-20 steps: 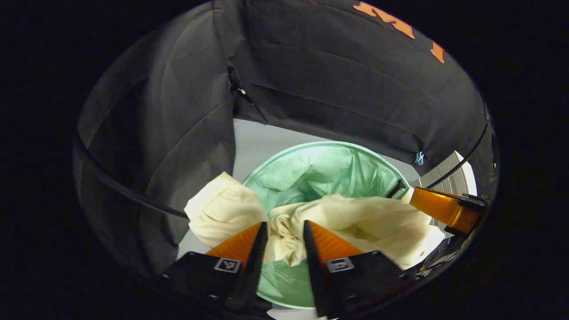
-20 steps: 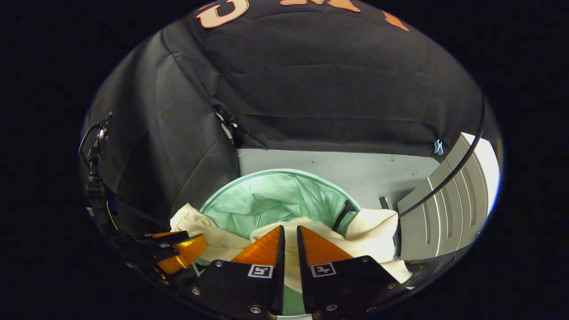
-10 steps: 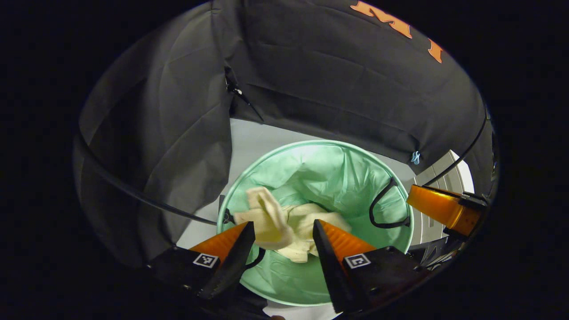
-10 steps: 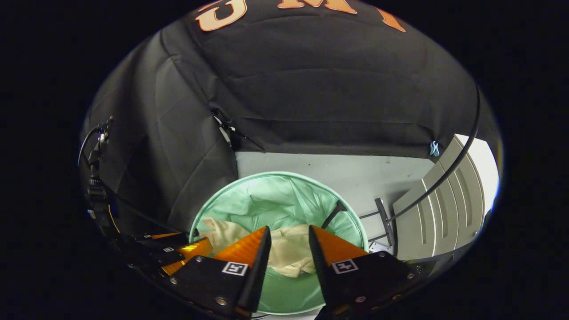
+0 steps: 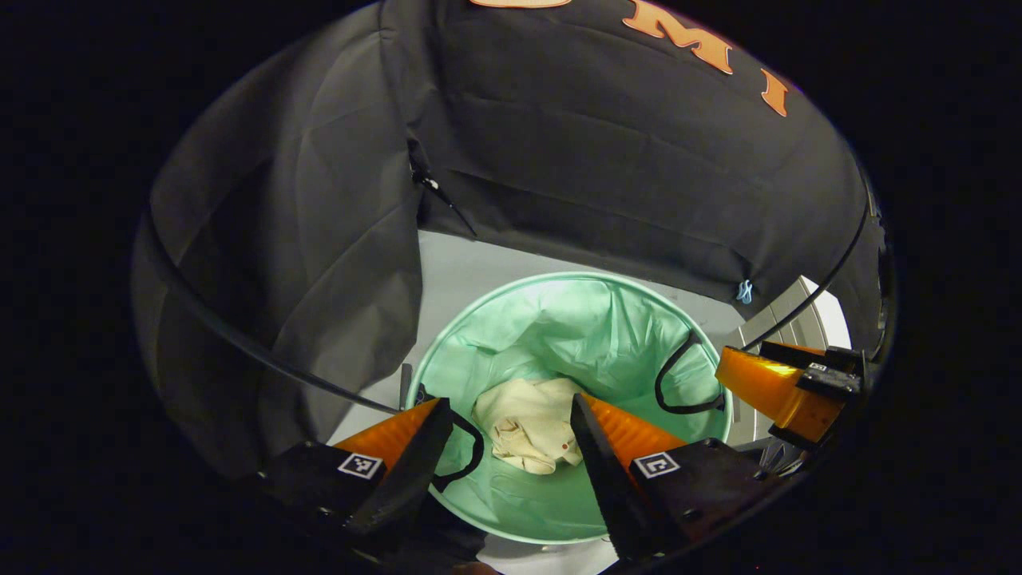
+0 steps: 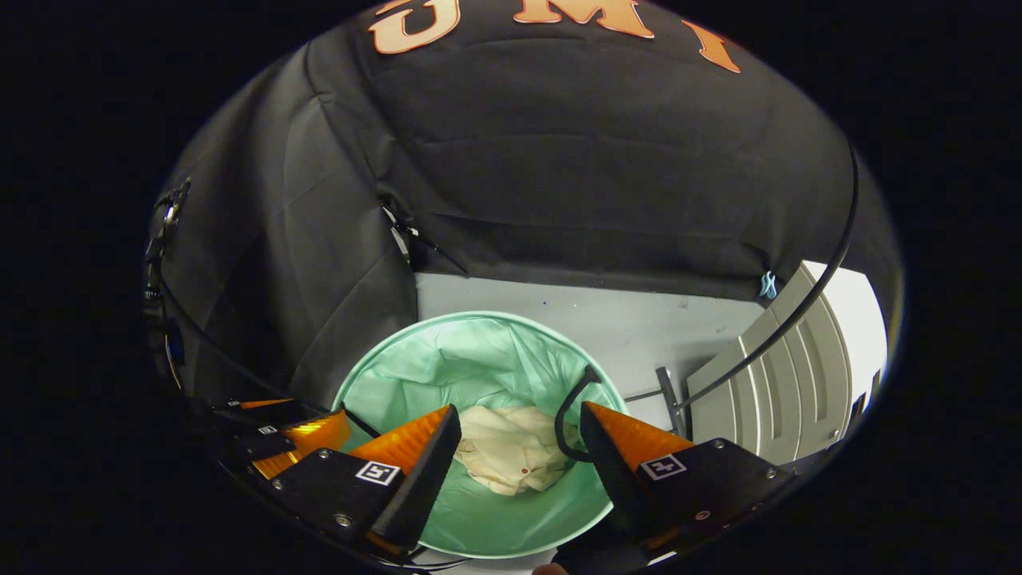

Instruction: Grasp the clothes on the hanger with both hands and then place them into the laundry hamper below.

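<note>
Change: since a second ago the cream clothes have dropped from both grippers, where they hung stretched across the rim, to the bottom of the hamper; both pairs of fingers have spread apart.
Clothes: a crumpled cream heap (image 5: 528,435) on the hamper's floor — in the left gripper view it lies between the two fingers, a little toward 6 o'clock of the hamper's middle; in the right gripper view (image 6: 511,457) it sits low in the hamper, again between the fingers. A small dark spot shows on the cloth. Nothing touches it.
Hamper: round, pale green, lined with wrinkled fabric (image 5: 559,327); it stands on a light floor (image 6: 639,327) against the black wall. Black loop handles hang inside the rim at 3 o'clock (image 5: 679,383) and at 9 o'clock in the left gripper view.
Left gripper: released (image 5: 507,435), fingers wide apart above the hamper's near rim, holding nothing. In the right gripper view it shows at 8 o'clock (image 6: 303,435).
Right gripper: released (image 6: 519,443), fingers well apart over the hamper, empty. In the left gripper view it shows at 3 o'clock (image 5: 786,383), beside the rim.
Surroundings: a grey slatted panel (image 6: 786,375) stands at 3 o'clock in the right gripper view — a black cable (image 6: 766,343) runs across it.
</note>
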A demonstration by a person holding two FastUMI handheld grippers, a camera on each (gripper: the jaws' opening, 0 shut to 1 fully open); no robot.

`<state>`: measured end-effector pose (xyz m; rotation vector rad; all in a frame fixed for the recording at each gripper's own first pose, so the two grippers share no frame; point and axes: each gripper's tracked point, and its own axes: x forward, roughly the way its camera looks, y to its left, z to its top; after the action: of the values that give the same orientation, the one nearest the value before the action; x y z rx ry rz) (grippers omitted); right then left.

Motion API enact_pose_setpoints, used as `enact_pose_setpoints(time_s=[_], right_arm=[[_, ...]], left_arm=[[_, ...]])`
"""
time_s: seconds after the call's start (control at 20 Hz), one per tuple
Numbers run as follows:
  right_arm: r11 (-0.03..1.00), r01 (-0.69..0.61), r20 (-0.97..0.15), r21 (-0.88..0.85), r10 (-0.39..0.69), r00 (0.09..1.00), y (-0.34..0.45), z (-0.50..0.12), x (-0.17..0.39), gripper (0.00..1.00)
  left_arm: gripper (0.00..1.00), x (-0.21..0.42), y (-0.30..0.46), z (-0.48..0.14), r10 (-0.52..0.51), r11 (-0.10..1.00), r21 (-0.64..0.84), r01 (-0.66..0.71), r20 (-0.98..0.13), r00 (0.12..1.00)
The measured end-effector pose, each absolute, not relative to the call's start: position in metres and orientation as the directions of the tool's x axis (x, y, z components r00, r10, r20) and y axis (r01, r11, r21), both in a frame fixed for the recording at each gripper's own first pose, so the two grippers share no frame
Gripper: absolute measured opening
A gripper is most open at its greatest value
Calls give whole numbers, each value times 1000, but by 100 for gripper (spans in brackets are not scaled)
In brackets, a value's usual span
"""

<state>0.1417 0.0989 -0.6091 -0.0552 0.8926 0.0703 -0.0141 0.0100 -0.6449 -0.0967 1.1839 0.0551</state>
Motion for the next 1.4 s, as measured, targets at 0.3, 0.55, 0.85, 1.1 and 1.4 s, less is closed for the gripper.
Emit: enact_pose_setpoints(time_s=[0.3,0.55,0.85,1.1,1.4], right_arm=[[996,-75,-715,-47,19,699,85,-558,147,93],[993,-94,-663,-67,26,748,74,-506,146,93],[992,-106,-573,-64,51,818,67,-428,145,93],[990,-124,-485,-61,80,871,65,-352,141,93],[990,-121,-359,-76,86,930,56,-253,126,93]], left_arm=[[100,-2,9,-621,12,996,-28,-87,-905,426],[100,22,-6,-559,9,996,-42,-82,-842,539],[98,52,-24,-465,-5,1000,-22,-16,-729,684],[98,63,-34,-391,-31,999,-35,12,-622,782],[98,73,-37,-281,-53,999,-28,45,-451,891]])
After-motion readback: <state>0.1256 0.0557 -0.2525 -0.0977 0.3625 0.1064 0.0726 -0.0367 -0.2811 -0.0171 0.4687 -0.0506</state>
